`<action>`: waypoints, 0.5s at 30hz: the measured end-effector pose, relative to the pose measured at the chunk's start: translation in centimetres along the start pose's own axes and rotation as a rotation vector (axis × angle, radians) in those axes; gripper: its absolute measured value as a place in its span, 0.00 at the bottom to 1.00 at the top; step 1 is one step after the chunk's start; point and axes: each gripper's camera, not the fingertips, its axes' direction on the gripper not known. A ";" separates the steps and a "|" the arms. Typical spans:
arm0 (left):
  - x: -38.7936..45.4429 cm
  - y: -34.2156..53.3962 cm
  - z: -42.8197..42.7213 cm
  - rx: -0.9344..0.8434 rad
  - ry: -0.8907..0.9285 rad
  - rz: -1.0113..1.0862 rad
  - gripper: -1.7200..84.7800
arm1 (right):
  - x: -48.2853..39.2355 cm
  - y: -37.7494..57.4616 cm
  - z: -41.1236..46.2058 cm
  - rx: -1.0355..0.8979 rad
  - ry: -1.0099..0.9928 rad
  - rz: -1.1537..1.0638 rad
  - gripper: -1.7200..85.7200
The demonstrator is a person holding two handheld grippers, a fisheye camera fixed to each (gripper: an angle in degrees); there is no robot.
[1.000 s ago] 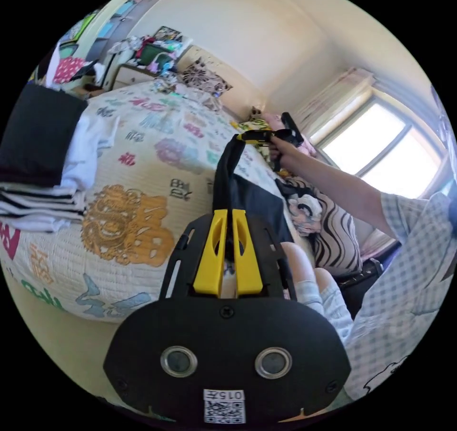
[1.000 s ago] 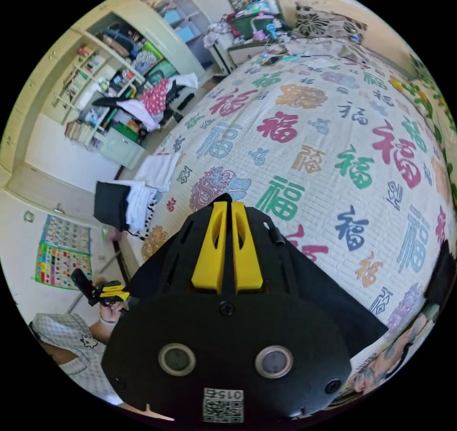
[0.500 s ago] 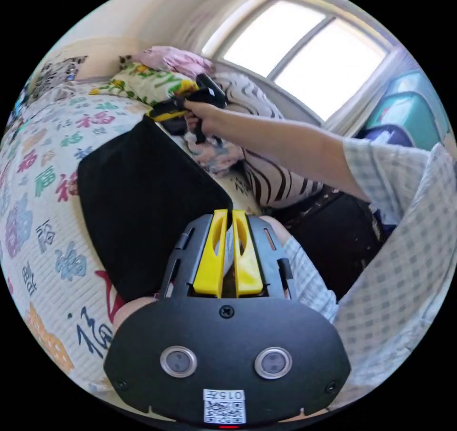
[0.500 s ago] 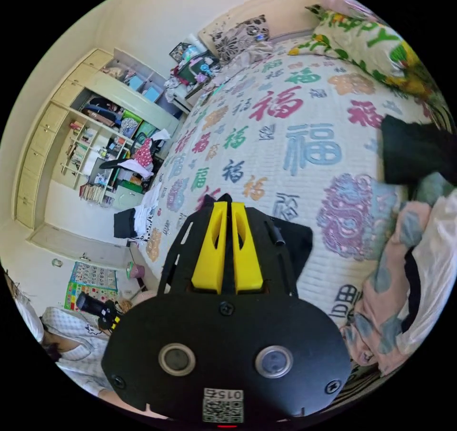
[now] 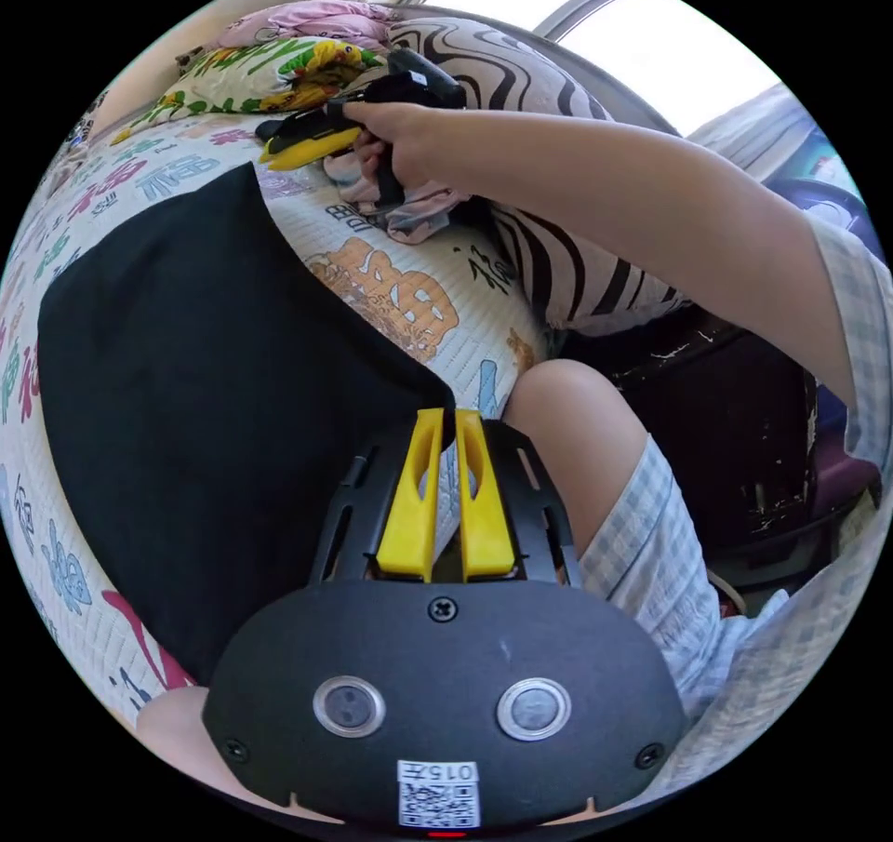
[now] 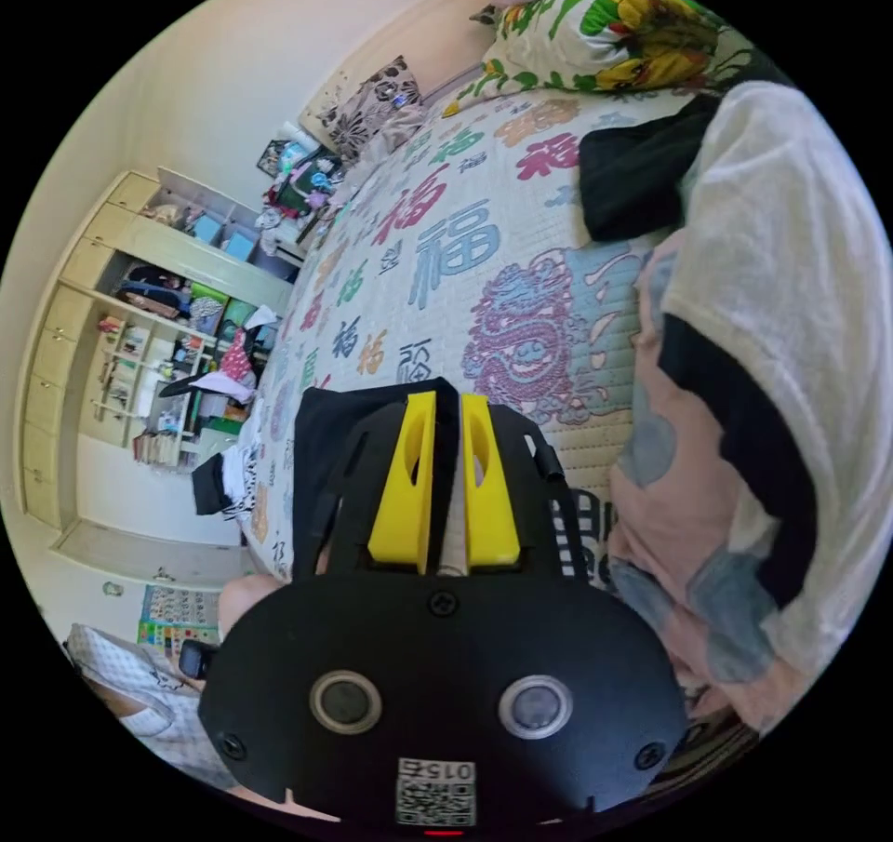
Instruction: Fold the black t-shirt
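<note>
The black t-shirt [image 5: 205, 386] lies spread flat on the bed [image 5: 400, 284], on a quilt with big colored letters. In the left gripper view, the left claw [image 5: 445, 419] has its yellow jaws close together, and the near corner of the shirt sits between their tips, so it is pinching the shirt. The person's bare knee [image 5: 567, 433] is just beside that claw.

Farther along the same edge, a hand [image 5: 395, 135] holds the right claw [image 5: 270, 149] near the far corner of the shirt. In the right gripper view, the right claw [image 6: 446, 405] has its jaws nearly pressed together, with black cloth [image 6: 326, 433] caught at their tips. A pile of clothes [image 6: 744, 367] lies just beside it, and a flowery pillow [image 6: 605, 37] is at the far side of the bed.
</note>
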 end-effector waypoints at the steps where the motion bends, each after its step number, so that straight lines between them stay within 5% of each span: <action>1: -0.6 -0.3 1.5 -0.032 0.013 0.016 0.08 | -0.1 0.0 -0.4 0.003 0.022 -0.003 0.10; 4: -2.1 -0.9 2.0 -0.090 0.070 0.063 0.12 | -0.8 0.0 -2.0 -0.014 0.012 -0.049 0.11; 6: -3.4 -0.9 -2.1 0.057 0.060 0.131 0.11 | -1.2 -0.2 -2.7 -0.046 -0.035 -0.077 0.12; 10: -12.8 -4.0 -9.9 0.299 -0.329 0.144 0.11 | -1.3 -0.3 -3.1 -0.069 -0.025 -0.078 0.13; 12: -19.1 -6.8 -9.4 0.232 -0.478 0.083 0.12 | -0.8 -0.3 -3.0 -0.080 -0.070 -0.032 0.13; 15: -28.7 -11.3 -5.8 0.047 -0.361 0.028 0.11 | -0.5 -0.3 -3.5 -0.055 -0.126 -0.001 0.10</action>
